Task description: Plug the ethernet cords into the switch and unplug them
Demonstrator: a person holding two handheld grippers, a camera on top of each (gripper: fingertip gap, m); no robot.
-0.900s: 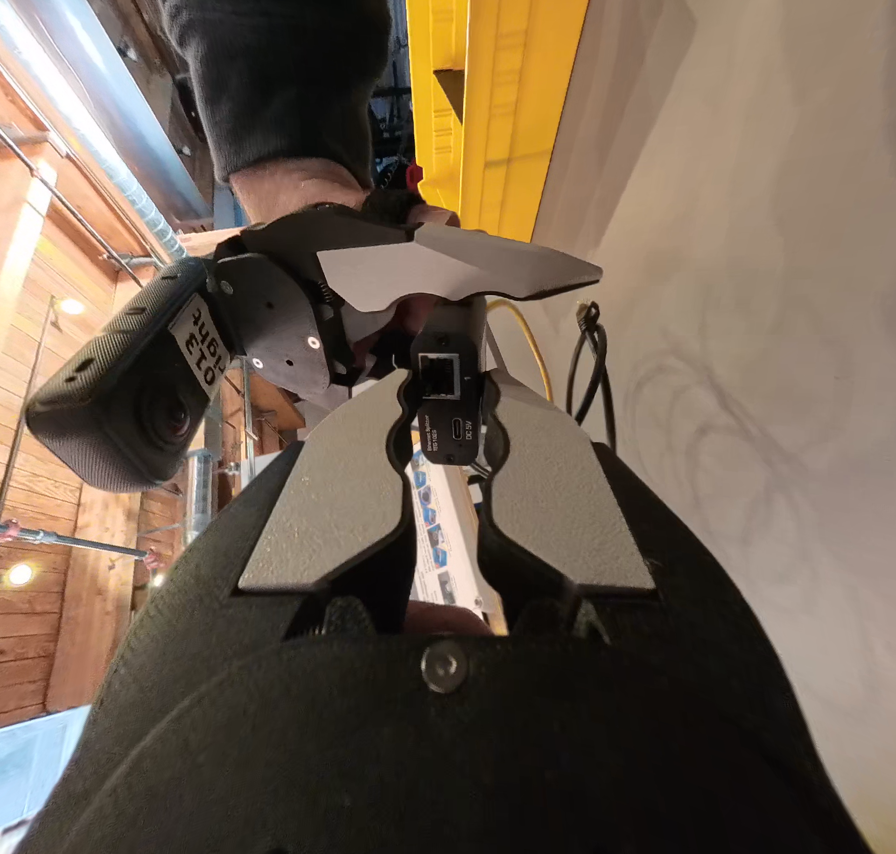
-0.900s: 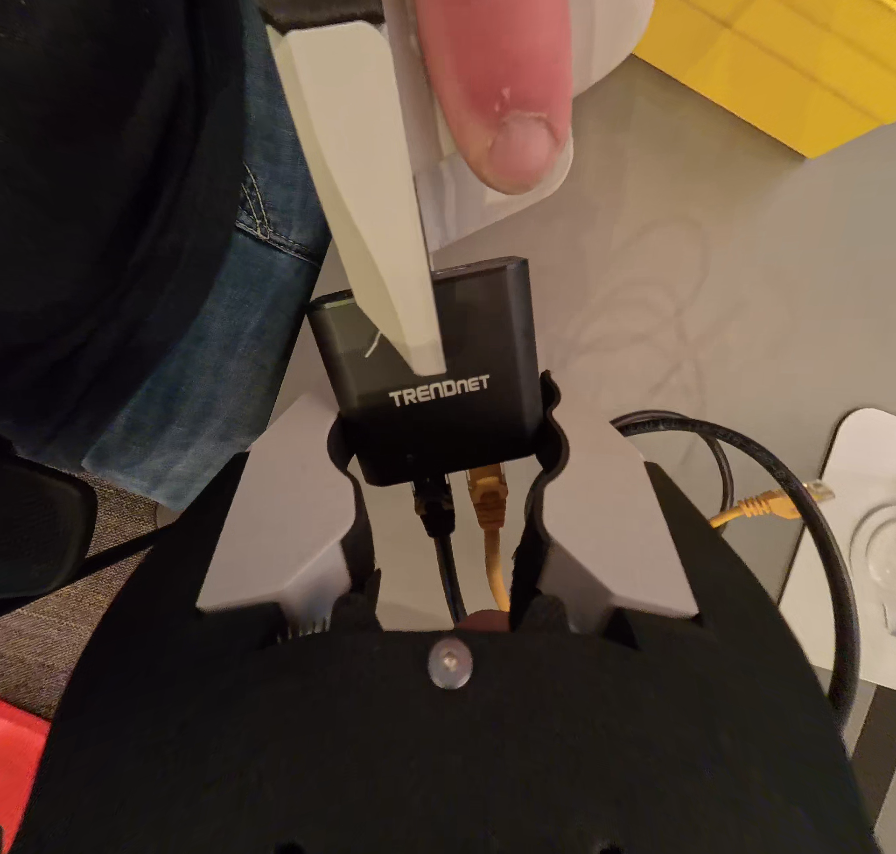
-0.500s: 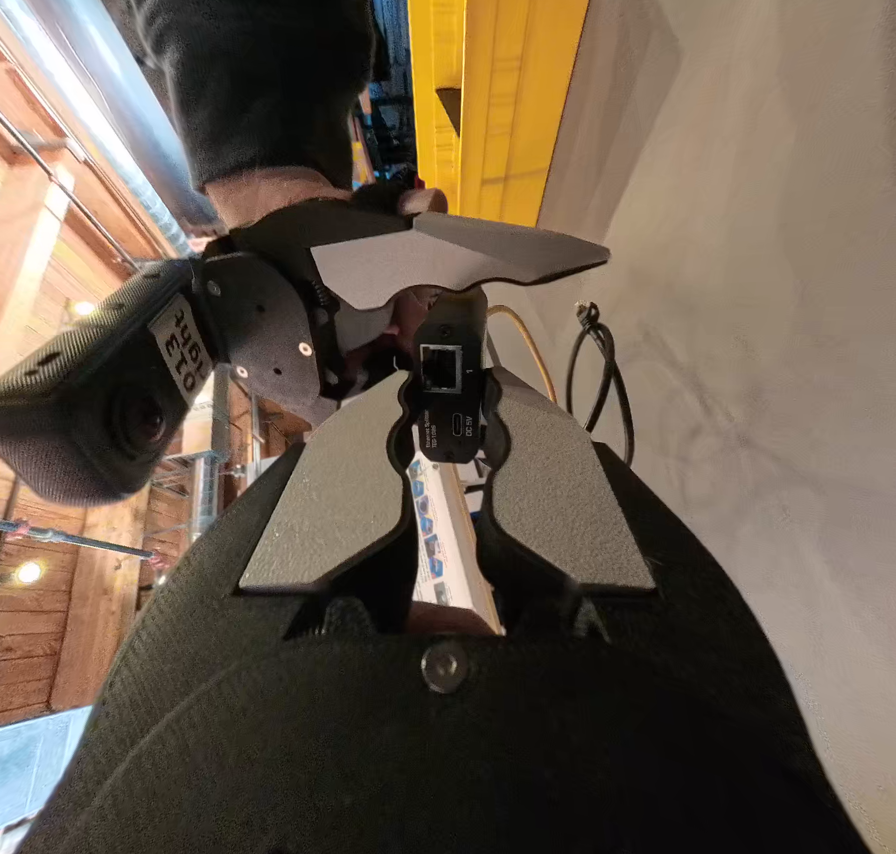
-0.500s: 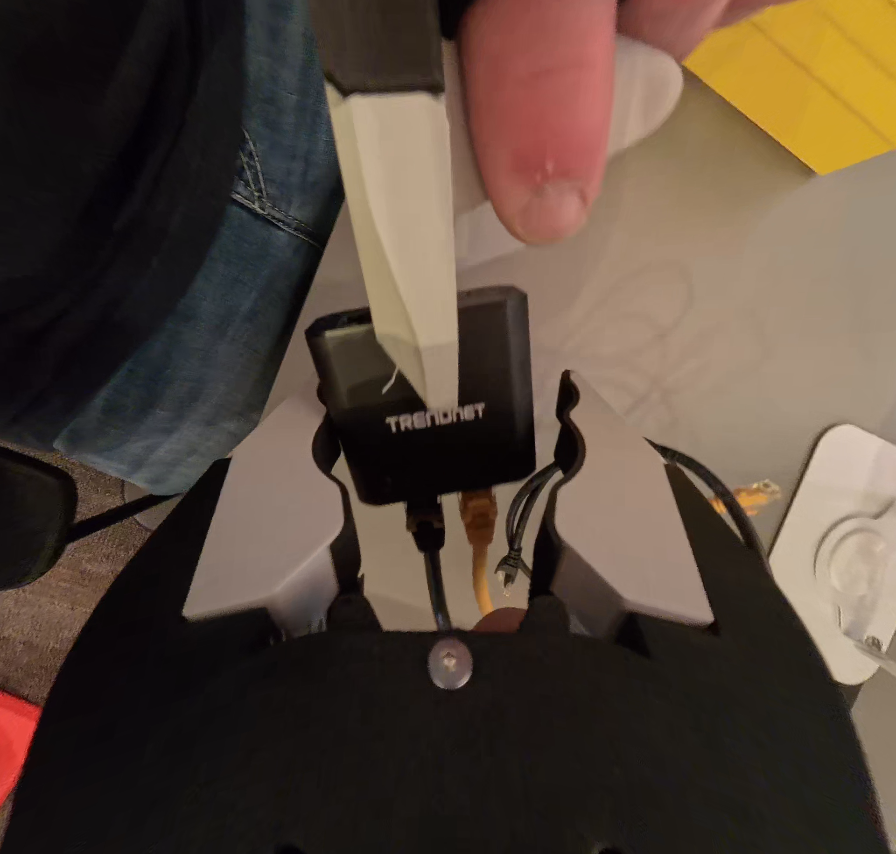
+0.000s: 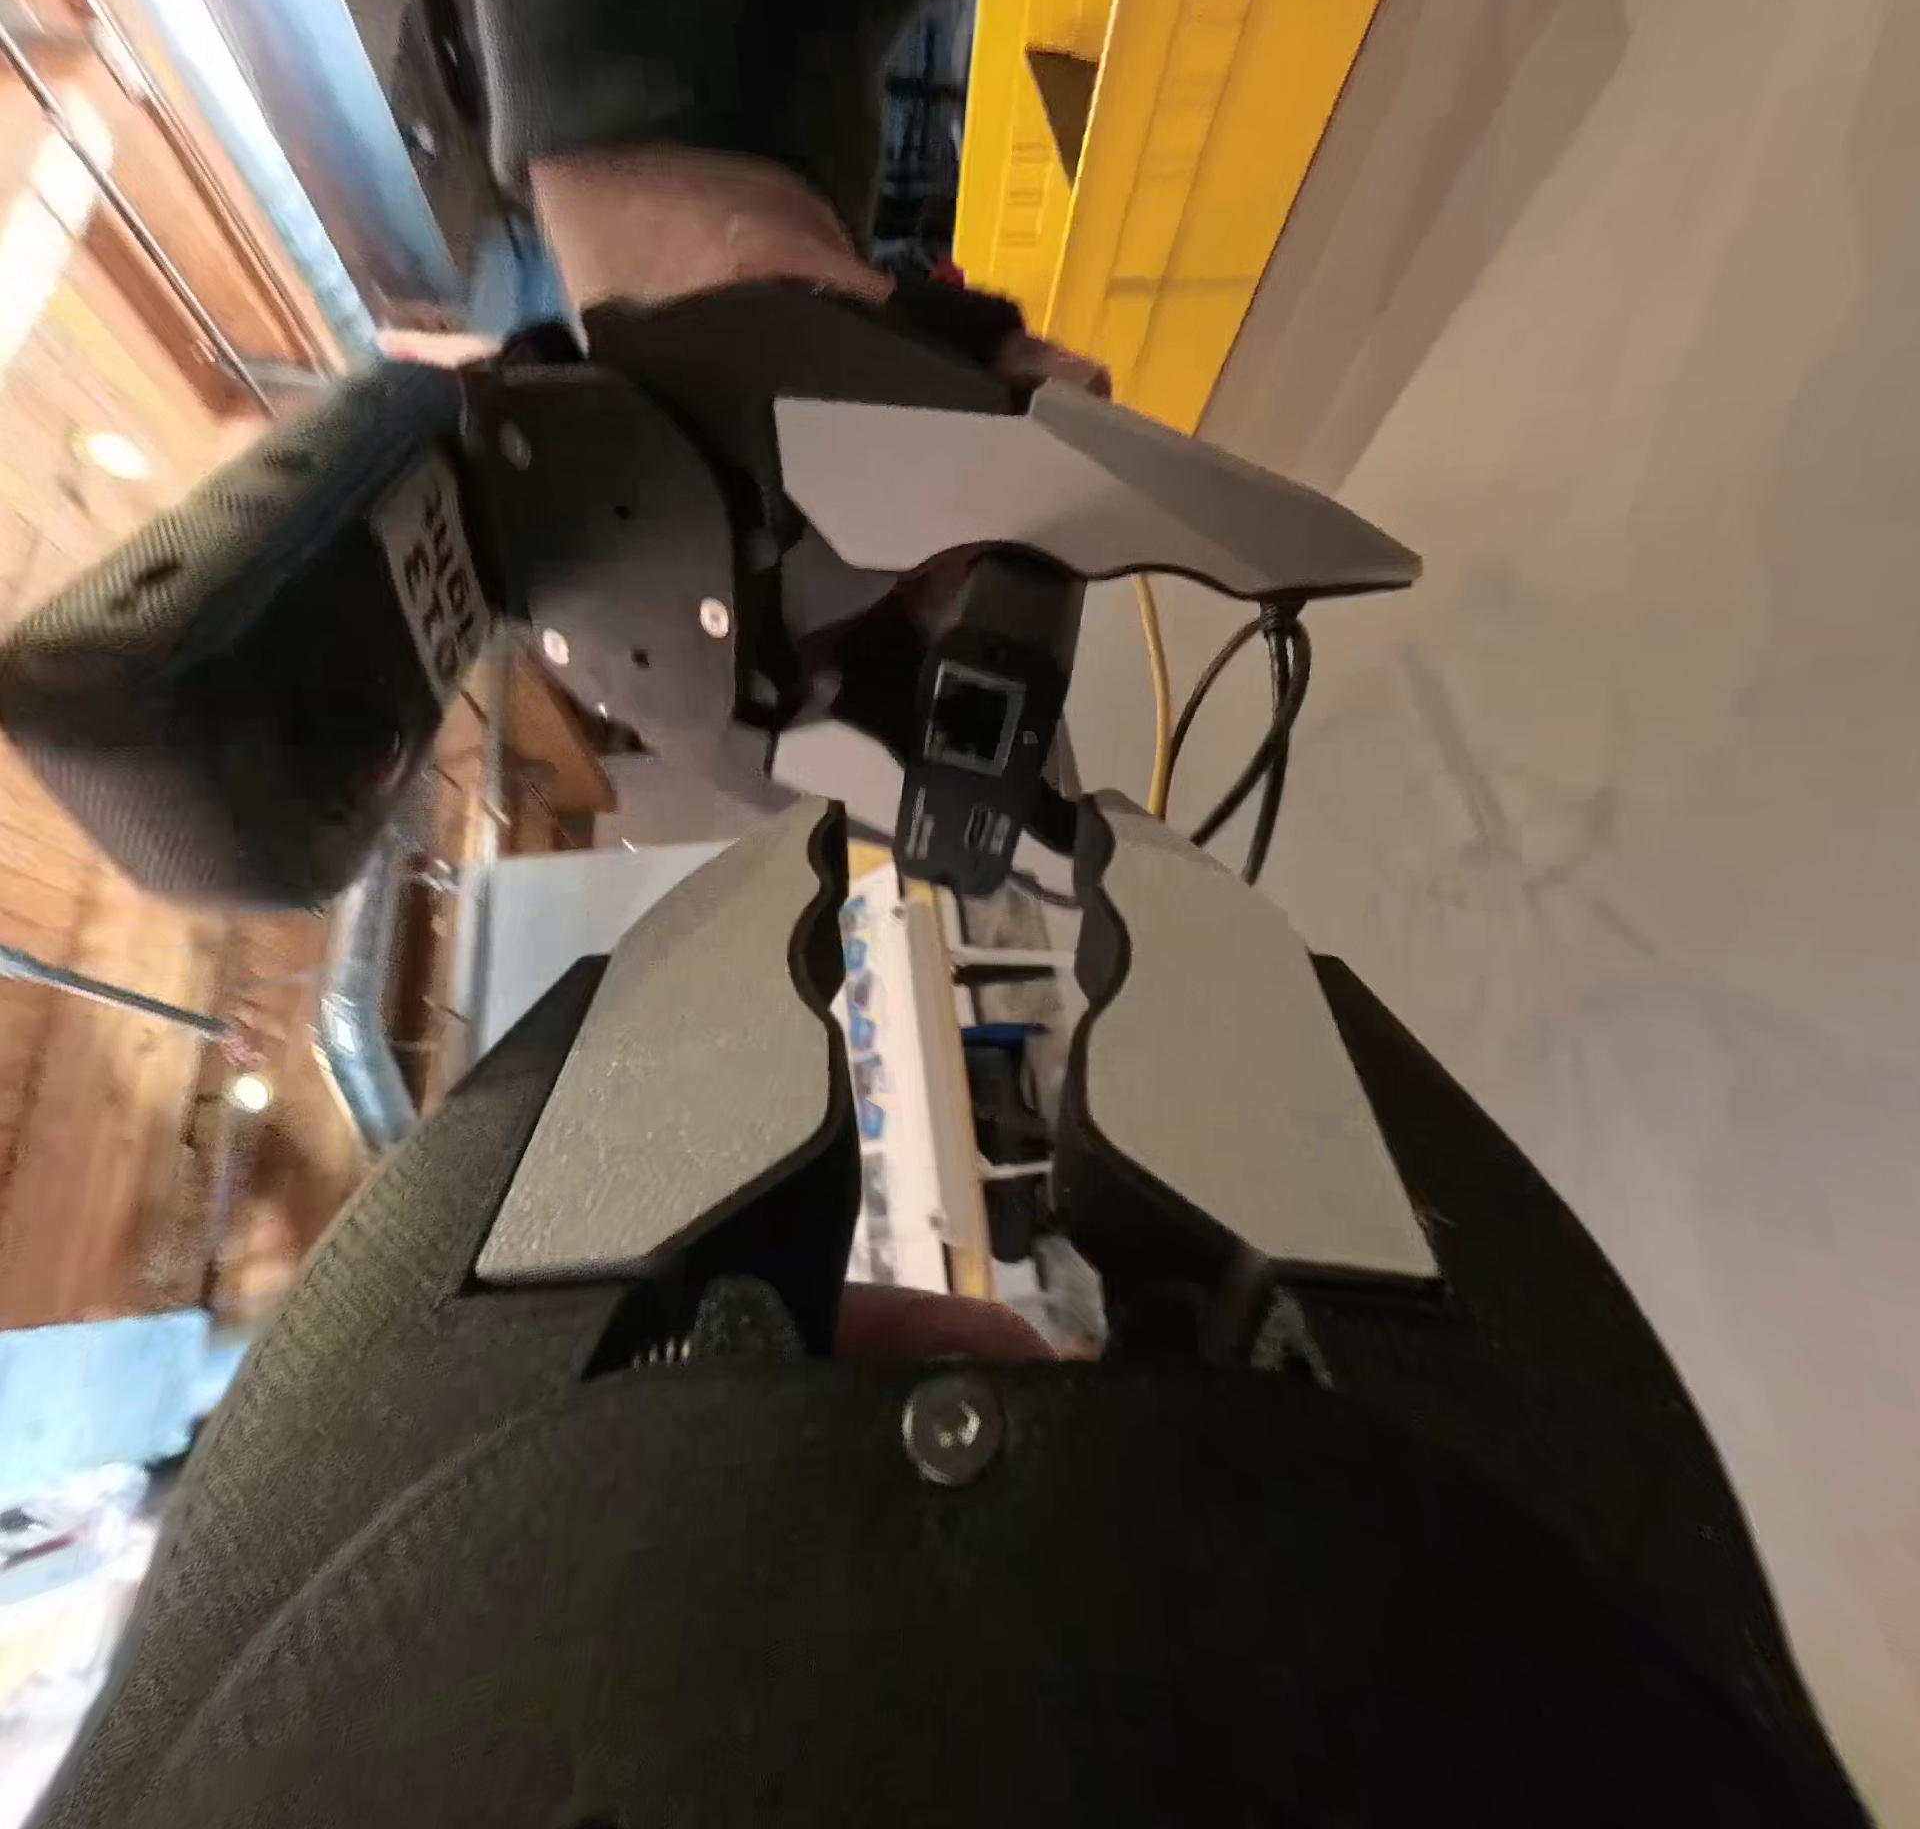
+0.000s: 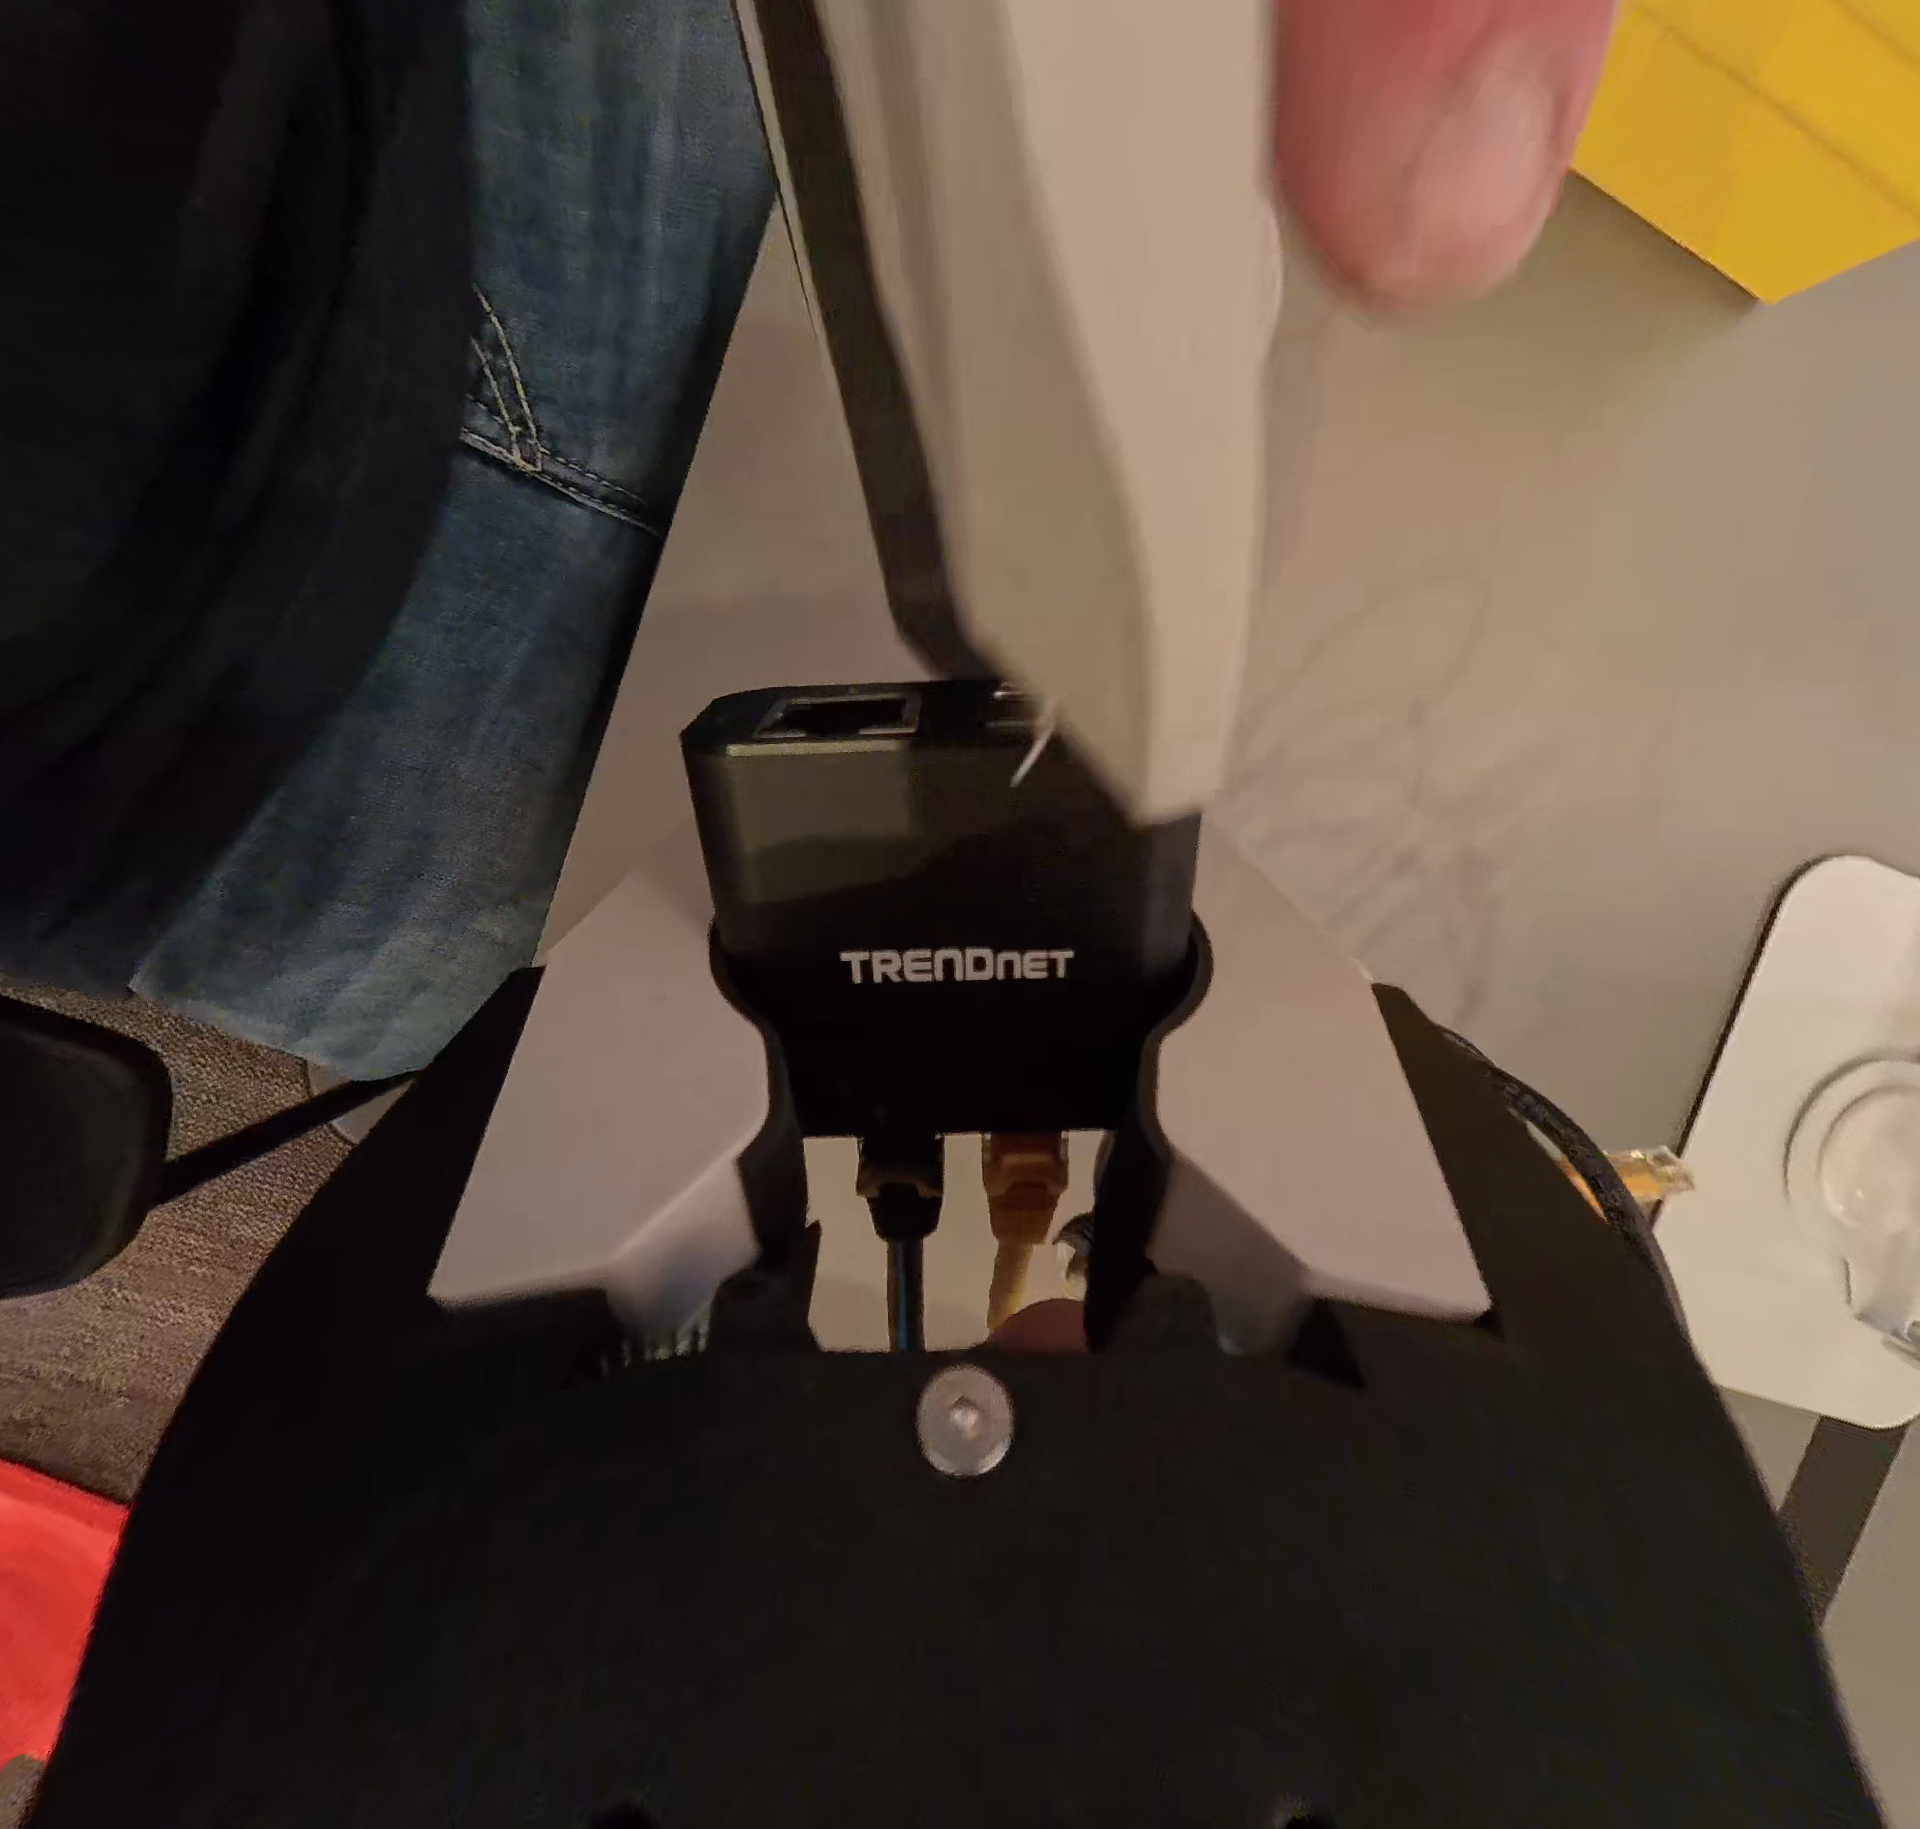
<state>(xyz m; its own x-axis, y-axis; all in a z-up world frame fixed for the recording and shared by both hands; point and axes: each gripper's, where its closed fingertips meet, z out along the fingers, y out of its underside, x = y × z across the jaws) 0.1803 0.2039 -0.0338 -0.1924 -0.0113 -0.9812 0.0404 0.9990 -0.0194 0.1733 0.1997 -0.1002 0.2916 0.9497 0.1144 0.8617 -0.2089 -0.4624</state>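
One switch (image 6: 940, 906), two cords plugged in, black (image 6: 902, 1218) and yellow (image 6: 1023, 1197); right gripper (image 6: 961, 958) clamped on it, left gripper (image 5: 956, 844) spread apart just short

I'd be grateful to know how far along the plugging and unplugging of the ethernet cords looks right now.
Done: a black cord and a yellow cord sit plugged into the switch. In hand: the right gripper clamps the switch, while the left gripper is open just short of its other end. Left: the single port on that end is empty, and both cords still need unplugging.
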